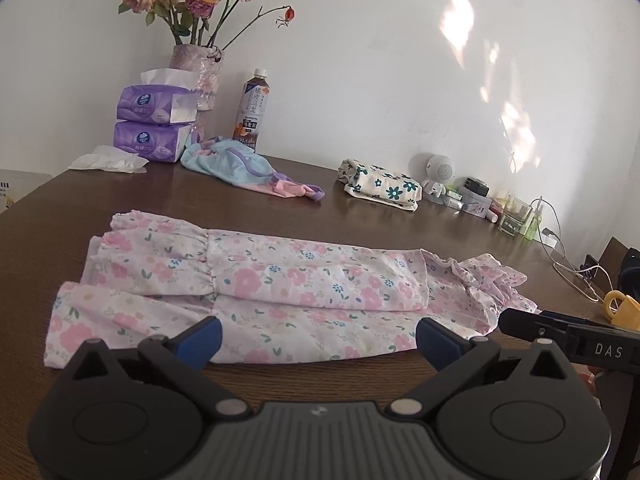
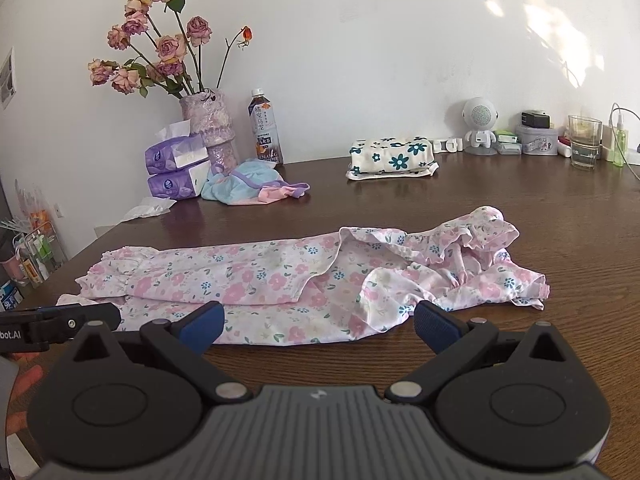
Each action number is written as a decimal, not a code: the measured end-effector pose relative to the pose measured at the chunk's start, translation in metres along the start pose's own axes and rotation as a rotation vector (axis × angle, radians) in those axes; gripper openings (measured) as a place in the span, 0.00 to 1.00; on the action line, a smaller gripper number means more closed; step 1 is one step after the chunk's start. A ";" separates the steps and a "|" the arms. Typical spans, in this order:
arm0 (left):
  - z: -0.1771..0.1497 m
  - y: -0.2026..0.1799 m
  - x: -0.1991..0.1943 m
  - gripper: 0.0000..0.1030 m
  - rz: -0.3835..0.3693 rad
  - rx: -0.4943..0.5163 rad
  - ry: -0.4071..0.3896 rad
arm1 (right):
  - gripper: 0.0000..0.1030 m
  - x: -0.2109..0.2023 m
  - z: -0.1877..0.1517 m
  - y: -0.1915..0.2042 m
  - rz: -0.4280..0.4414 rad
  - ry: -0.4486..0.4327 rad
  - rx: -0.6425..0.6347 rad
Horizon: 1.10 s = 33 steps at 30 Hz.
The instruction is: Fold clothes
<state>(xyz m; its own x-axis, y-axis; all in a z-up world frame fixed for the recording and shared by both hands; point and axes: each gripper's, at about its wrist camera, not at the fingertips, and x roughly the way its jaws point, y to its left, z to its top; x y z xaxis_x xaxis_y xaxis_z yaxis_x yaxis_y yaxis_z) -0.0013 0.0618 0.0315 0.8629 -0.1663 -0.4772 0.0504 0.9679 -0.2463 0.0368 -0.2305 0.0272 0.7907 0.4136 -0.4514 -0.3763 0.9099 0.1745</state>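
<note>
Pink floral garment (image 1: 256, 292) lies flat along the middle of the brown table (image 1: 360, 372), folded lengthwise, ruffled end bunched toward the right. Left gripper (image 1: 318, 338) has its jaws spread wide, blue pads at the garment's near edge, apparently not touching. Right gripper (image 2: 318, 330) likewise wide apart, holding nothing. A folded teal-flowered cloth (image 2: 392, 156) sits near the wall.

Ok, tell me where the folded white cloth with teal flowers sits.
The folded white cloth with teal flowers lies at the back of the brown wooden table near the wall, between the dark tea bottle and the small white robot figurine.
</note>
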 end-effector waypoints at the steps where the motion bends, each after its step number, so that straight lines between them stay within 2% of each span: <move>1: 0.000 0.000 0.000 1.00 0.000 0.000 0.000 | 1.00 0.000 0.000 0.000 0.004 0.001 -0.002; 12: 0.001 -0.003 0.000 1.00 0.005 0.013 -0.004 | 1.00 0.001 0.004 -0.003 -0.015 -0.005 -0.003; 20: 0.007 -0.005 0.004 1.00 0.003 0.020 0.006 | 1.00 0.005 0.006 -0.011 -0.036 0.022 0.008; 25: 0.020 -0.013 0.011 1.00 -0.005 0.047 0.008 | 1.00 0.007 0.016 -0.027 -0.070 0.032 0.004; 29: 0.035 -0.024 0.022 1.00 0.023 0.095 0.006 | 1.00 0.008 0.027 -0.051 -0.077 0.059 0.009; 33: 0.049 -0.040 0.037 1.00 -0.007 0.128 0.027 | 1.00 0.011 0.035 -0.080 -0.092 0.087 0.039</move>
<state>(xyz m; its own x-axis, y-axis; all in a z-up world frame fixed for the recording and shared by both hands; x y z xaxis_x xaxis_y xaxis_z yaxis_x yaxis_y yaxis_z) 0.0536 0.0264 0.0645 0.8484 -0.1769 -0.4990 0.1221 0.9825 -0.1407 0.0924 -0.2972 0.0387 0.7758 0.3252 -0.5407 -0.2836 0.9452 0.1615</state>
